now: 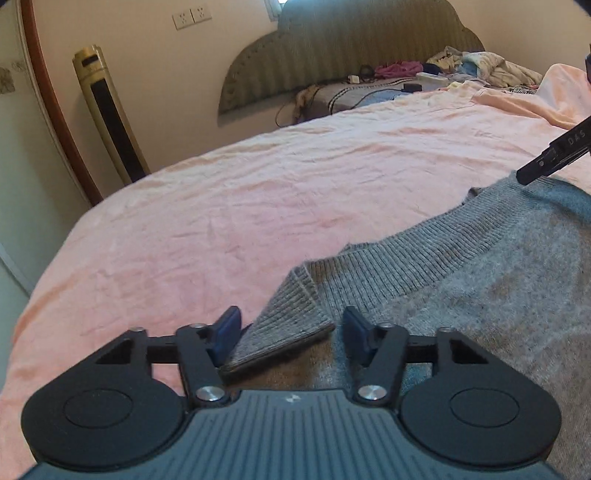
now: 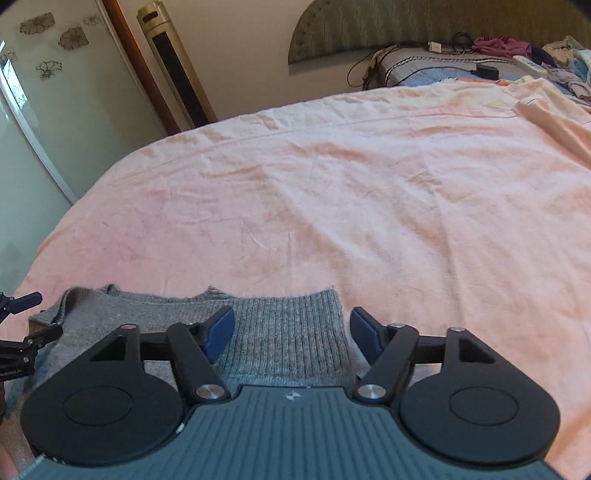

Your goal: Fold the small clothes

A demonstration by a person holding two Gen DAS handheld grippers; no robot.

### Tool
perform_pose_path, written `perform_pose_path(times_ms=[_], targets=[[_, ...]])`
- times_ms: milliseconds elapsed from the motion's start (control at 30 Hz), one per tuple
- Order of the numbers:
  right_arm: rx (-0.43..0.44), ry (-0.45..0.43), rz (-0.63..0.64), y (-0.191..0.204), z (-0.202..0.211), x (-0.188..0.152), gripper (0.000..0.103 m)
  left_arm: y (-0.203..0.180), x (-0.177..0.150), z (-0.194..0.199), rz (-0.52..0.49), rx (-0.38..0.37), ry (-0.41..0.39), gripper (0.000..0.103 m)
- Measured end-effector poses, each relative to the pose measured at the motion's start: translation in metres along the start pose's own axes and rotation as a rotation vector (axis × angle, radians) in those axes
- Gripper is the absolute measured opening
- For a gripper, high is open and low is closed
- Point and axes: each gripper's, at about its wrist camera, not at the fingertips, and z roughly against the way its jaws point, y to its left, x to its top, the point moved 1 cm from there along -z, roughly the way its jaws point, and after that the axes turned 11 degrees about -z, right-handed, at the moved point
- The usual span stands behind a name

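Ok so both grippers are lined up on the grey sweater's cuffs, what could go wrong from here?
The left gripper is open around a ribbed cuff lying at an angle; closing might catch only its edge, which could slip.

The right gripper straddles the other cuff flat on the pink sheet; its fingers could pinch the sheet too and drag it.

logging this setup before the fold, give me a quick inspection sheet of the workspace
surface: bed with a wrinkled pink sheet.
job's things: grey sweater lying on the sheet, ribbed cuff folded over.
clutter: clothes pile and remote at the headboard end.
grippers: left hand-held gripper open, straddling the cuff; right hand-held gripper open over a ribbed edge.
cables: black cord hanging off the bed's far edge, charger.
surroundings: tower fan, headboard, wall sockets, glass door.
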Motion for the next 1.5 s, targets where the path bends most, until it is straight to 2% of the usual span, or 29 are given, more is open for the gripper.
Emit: perform_pose_path(times_ms=[33, 67, 100, 133, 167, 300, 400, 433, 500, 533, 567, 600, 700, 733, 800, 900, 933, 967, 1000, 1033, 1067, 1133, 1200, 1267, 1333, 1367, 1400, 1467, 1500], targets=[[0.0, -0.015, 0.019, 0.001, -0.003, -0.003, 0.056, 0.002, -0.001, -0.004, 0.009, -0.009, 0.007, 0.051], [0.018, -0.009, 0.029, 0.001, -0.005, -0.004, 0.048, 0.003, -0.003, -0.007, 0.01, -0.007, 0.01, 0.041], [0.044, 0.009, 0.01, 0.0, -0.006, -0.004, 0.022, 0.005, -0.004, -0.01, 0.012, -0.008, 0.013, 0.024], [0.057, 0.013, -0.012, -0.002, -0.005, -0.002, 0.018, 0.008, -0.002, -0.014, 0.023, 0.002, 0.015, 0.015], [0.065, -0.006, -0.013, -0.002, -0.001, -0.001, 0.017, 0.012, -0.001, -0.014, 0.04, 0.014, 0.009, 0.01], [0.119, -0.103, -0.093, -0.019, 0.025, 0.001, 0.014, 0.042, 0.001, -0.008, 0.162, 0.033, -0.013, 0.012], [0.055, -0.066, -0.144, -0.039, 0.011, -0.009, 0.014, 0.05, -0.01, -0.023, 0.193, 0.083, 0.052, 0.014], [0.075, -0.088, -0.153, -0.041, 0.012, -0.014, 0.014, 0.05, -0.014, -0.025, 0.19, 0.097, 0.064, 0.016], [0.098, -0.102, -0.189, -0.039, 0.018, -0.019, 0.023, 0.05, -0.019, -0.018, 0.208, 0.114, 0.057, 0.034], [0.096, -0.105, -0.207, -0.038, 0.023, -0.019, 0.045, 0.051, -0.02, -0.011, 0.221, 0.118, 0.042, 0.043], [0.101, -0.119, -0.207, -0.036, 0.03, -0.02, 0.06, 0.054, -0.021, -0.003, 0.235, 0.12, 0.024, 0.067], [0.109, -0.152, -0.193, -0.034, 0.039, -0.022, 0.078, 0.058, -0.023, 0.006, 0.259, 0.132, -0.002, 0.083], [0.126, -0.172, -0.204, -0.042, 0.06, -0.022, 0.076, 0.067, -0.031, 0.03, 0.346, 0.094, -0.068, 0.085], [0.138, -0.168, -0.218, -0.045, 0.064, -0.022, 0.067, 0.07, -0.034, 0.033, 0.386, 0.052, -0.06, 0.085], [0.119, -0.127, -0.204, -0.045, 0.061, -0.019, 0.058, 0.067, -0.039, 0.029, 0.435, -0.044, -0.03, 0.085], [0.032, -0.049, -0.158, -0.038, 0.037, -0.02, 0.056, 0.051, -0.038, 0.015, 0.404, -0.043, 0.023, 0.085], [0.021, -0.03, -0.144, -0.036, 0.029, -0.021, 0.038, 0.049, -0.037, 0.009, 0.406, -0.051, 0.041, 0.084], [0.027, -0.023, -0.134, -0.034, 0.026, -0.022, 0.024, 0.047, -0.036, 0.004, 0.414, -0.065, 0.058, 0.077], [0.048, -0.015, -0.142, -0.032, 0.028, -0.022, 0.014, 0.046, -0.034, 0.003, 0.418, -0.07, 0.059, 0.044], [0.062, -0.039, -0.135, -0.031, 0.034, -0.022, 0.013, 0.046, -0.032, 0.005, 0.416, -0.063, 0.051, 0.028], [0.066, -0.069, -0.134, -0.034, 0.041, -0.022, 0.013, 0.049, -0.029, 0.009, 0.414, -0.061, 0.043, 0.018], [0.052, -0.081, -0.212, -0.055, 0.043, -0.022, 0.009, 0.053, -0.03, 0.013, 0.417, -0.035, 0.044, 0.017], [0.069, -0.068, -0.27, -0.07, 0.04, -0.031, 0.009, 0.054, -0.036, 0.009, 0.406, 0.001, 0.092, 0.016], [0.092, -0.079, -0.338, -0.072, 0.051, -0.04, 0.022, 0.058, -0.044, 0.017, 0.439, -0.013, 0.095, 0.017], [0.14, -0.1, -0.352, -0.069, 0.072, -0.051, 0.063, 0.061, -0.052, 0.031, 0.485, -0.054, 0.101, 0.022], [0.158, -0.117, -0.347, -0.068, 0.085, -0.059, 0.071, 0.063, -0.059, 0.038, 0.523, -0.081, 0.111, 0.033], [0.164, -0.118, -0.347, -0.067, 0.093, -0.067, 0.074, 0.064, -0.067, 0.045, 0.565, -0.107, 0.114, 0.051], [0.194, -0.071, -0.353, -0.067, 0.102, -0.084, 0.071, 0.064, -0.083, 0.055, 0.651, -0.165, 0.107, 0.075], [0.2, -0.042, -0.347, -0.066, 0.101, -0.091, 0.063, 0.062, -0.089, 0.057, 0.672, -0.184, 0.101, 0.075]])
